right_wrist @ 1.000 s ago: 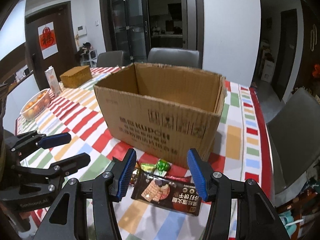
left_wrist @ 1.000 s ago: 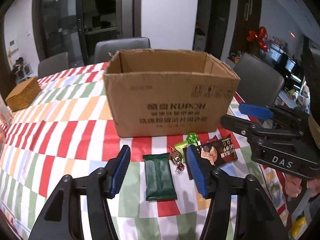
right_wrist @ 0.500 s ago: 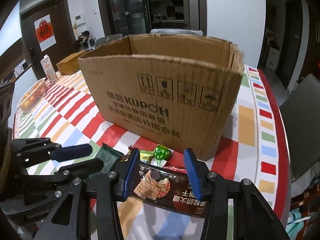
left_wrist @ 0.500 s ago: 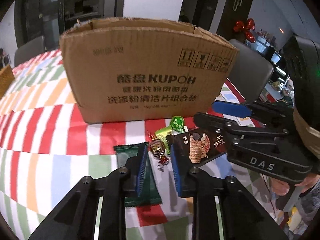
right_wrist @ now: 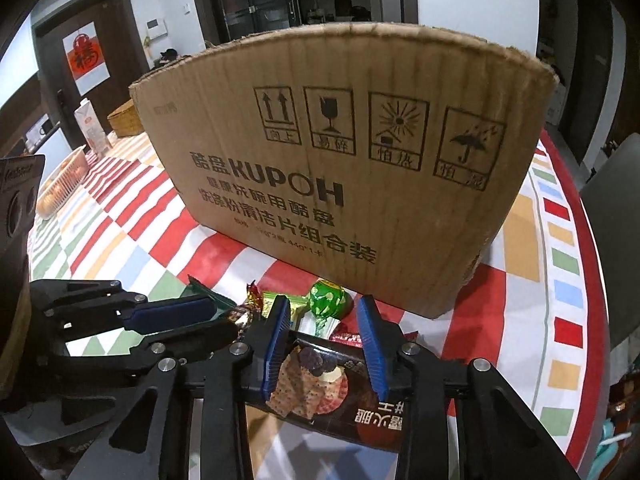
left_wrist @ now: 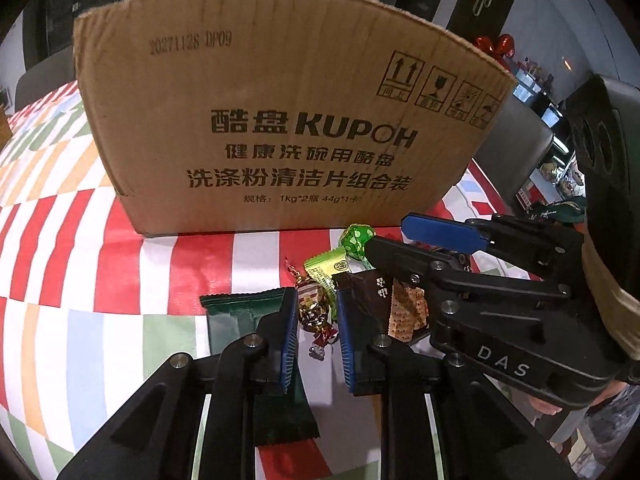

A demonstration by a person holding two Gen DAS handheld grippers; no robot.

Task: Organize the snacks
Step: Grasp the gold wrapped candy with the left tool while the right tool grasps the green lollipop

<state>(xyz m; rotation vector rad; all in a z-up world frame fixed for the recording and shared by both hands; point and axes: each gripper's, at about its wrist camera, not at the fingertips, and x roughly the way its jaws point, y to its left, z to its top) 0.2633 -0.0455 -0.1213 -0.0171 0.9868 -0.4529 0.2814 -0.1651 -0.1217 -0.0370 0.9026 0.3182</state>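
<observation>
A brown KUPOH cardboard box (left_wrist: 276, 120) stands on the striped tablecloth; it also shows in the right wrist view (right_wrist: 360, 168). Snacks lie in front of it. My left gripper (left_wrist: 316, 328) is low over the table, its blue pads close on either side of a small foil-wrapped candy (left_wrist: 314, 312), with a dark green packet (left_wrist: 240, 312) under its left finger. My right gripper (right_wrist: 322, 344) has its pads around a dark cracker packet (right_wrist: 316, 384), narrowly open. A light green candy (left_wrist: 326, 270) and a green foil ball (right_wrist: 328, 300) lie nearby.
A woven basket (right_wrist: 124, 120), a carton (right_wrist: 92, 124) and a fruit basket (right_wrist: 64, 184) stand at the table's far left. Grey chairs (right_wrist: 616, 176) stand by the table's edge. The two grippers are close together, nearly touching.
Both grippers have dropped and moved forward to the snacks. The left jaws have narrowed from wide open to a small gap around the candy; the right jaws have narrowed around the cracker packet.
</observation>
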